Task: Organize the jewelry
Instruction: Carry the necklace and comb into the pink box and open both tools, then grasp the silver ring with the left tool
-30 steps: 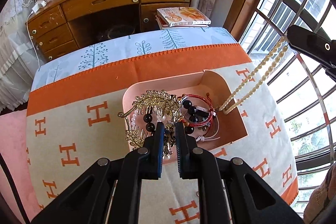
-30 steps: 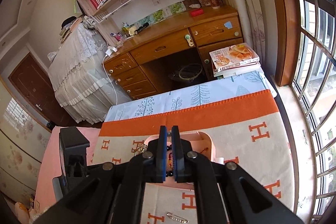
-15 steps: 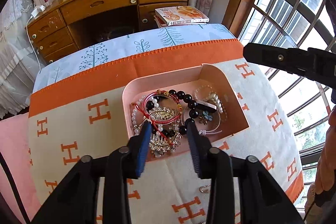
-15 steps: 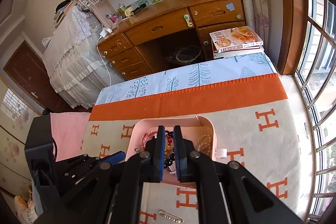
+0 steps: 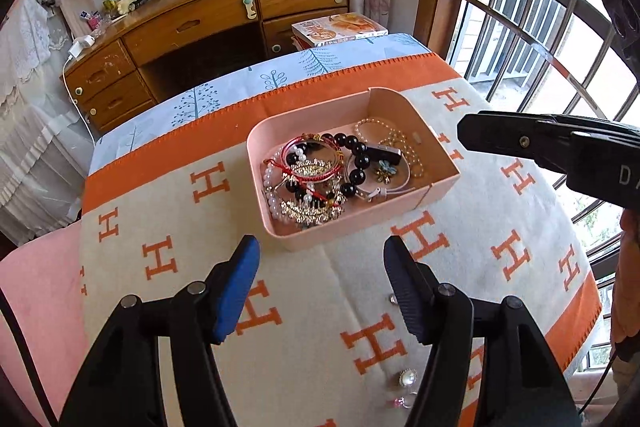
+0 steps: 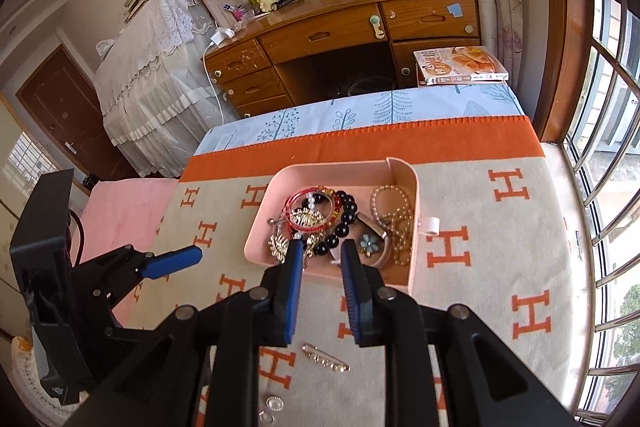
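A pink tray [image 5: 440, 193] [image 6: 256, 227] sits on the orange H-pattern blanket and holds a tangle of jewelry: a red cord bracelet [image 5: 308, 167] [image 6: 310, 213], a black bead bracelet [image 5: 360, 163] [image 6: 346, 211], a gold hair comb [image 5: 312, 209], white pearls [image 5: 272, 195] and a pearl necklace [image 5: 400, 143] [image 6: 394, 215]. My left gripper [image 5: 320, 259] is wide open and empty, just in front of the tray. My right gripper [image 6: 320, 255] is open and empty over the tray's near edge; its side shows in the left wrist view [image 5: 560, 147].
Loose on the blanket near me lie a gold brooch pin [image 6: 326, 357], small round earrings [image 6: 274, 403] [image 5: 407, 377] and a pink stone piece [image 5: 400, 403]. A small white roll [image 6: 430, 225] lies right of the tray. A wooden desk [image 6: 340, 35] and a magazine [image 6: 460, 65] stand behind.
My left gripper let go of the gold comb and bracelets into the tray, opened wide and pulled back. My right gripper dropped the pearl necklace into the tray and opened.
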